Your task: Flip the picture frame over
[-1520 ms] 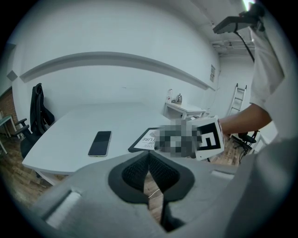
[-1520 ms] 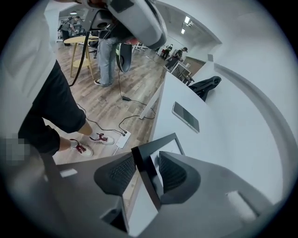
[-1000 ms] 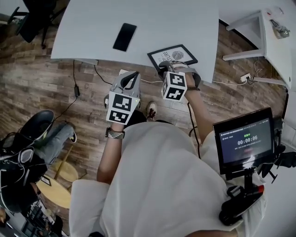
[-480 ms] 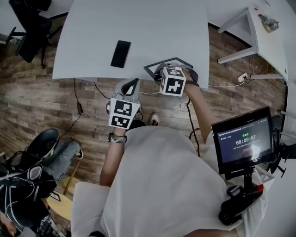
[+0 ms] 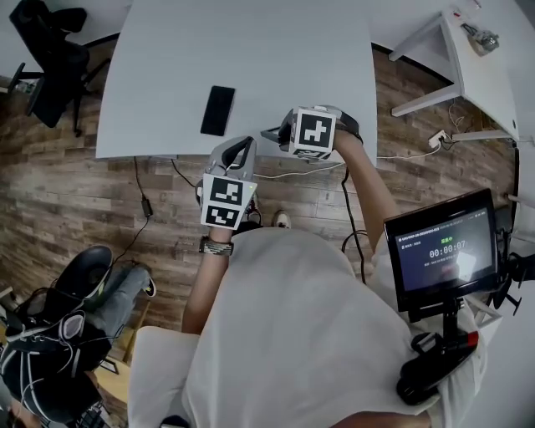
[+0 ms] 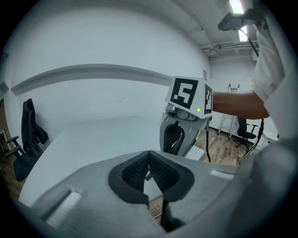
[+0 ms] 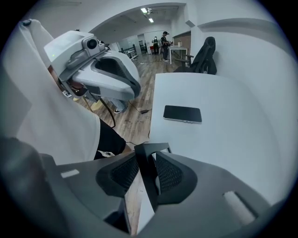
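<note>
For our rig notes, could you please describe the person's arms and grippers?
Both the left gripper and the right gripper have grey shells with black textured pads. Each carries a white cube with black square markers. A black cable trails from the right one. The person wears a white short-sleeved shirt and a watch on the left wrist.

Light: bright, even, from ceiling lamps (image 6: 237, 5)
Glare: white patch on monitor screen (image 5: 458, 266)
Shadows: faint, soft
Edges: fisheye bending; black corners in gripper views
Focus: nearest parts soft
</note>
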Action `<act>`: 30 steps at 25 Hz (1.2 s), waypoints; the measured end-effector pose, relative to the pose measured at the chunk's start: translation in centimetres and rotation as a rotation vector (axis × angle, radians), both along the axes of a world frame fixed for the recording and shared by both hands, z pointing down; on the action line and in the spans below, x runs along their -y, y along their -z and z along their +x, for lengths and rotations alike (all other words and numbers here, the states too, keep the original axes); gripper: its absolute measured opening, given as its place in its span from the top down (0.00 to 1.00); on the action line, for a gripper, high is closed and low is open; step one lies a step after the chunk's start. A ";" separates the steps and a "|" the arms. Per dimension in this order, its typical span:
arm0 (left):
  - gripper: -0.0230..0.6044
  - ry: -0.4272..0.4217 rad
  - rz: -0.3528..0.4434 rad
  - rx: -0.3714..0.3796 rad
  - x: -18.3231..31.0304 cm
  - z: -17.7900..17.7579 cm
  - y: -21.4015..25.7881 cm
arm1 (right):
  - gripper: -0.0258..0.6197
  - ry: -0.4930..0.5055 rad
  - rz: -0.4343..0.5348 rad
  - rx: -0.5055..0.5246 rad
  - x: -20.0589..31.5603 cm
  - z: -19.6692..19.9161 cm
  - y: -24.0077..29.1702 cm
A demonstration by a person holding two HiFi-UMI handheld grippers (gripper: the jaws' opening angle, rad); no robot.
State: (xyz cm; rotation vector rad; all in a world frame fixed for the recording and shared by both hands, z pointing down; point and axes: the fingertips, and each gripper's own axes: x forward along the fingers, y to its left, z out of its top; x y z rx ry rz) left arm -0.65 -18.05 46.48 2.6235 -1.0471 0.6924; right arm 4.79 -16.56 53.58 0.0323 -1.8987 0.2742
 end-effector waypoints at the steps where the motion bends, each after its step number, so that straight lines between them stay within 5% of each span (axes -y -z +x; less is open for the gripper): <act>1: 0.95 0.001 -0.001 -0.003 0.2 -0.2 0.0 | 0.78 -0.010 -0.024 0.003 0.2 0.0 0.1; 11: 0.95 0.014 -0.014 -0.016 0.3 -1.1 0.2 | 0.81 -0.046 -0.256 0.028 2.1 0.0 1.1; 30: 0.95 0.008 -0.092 0.003 0.7 -1.5 -2.7 | 0.82 -0.227 -0.262 0.219 7.5 -0.6 -3.3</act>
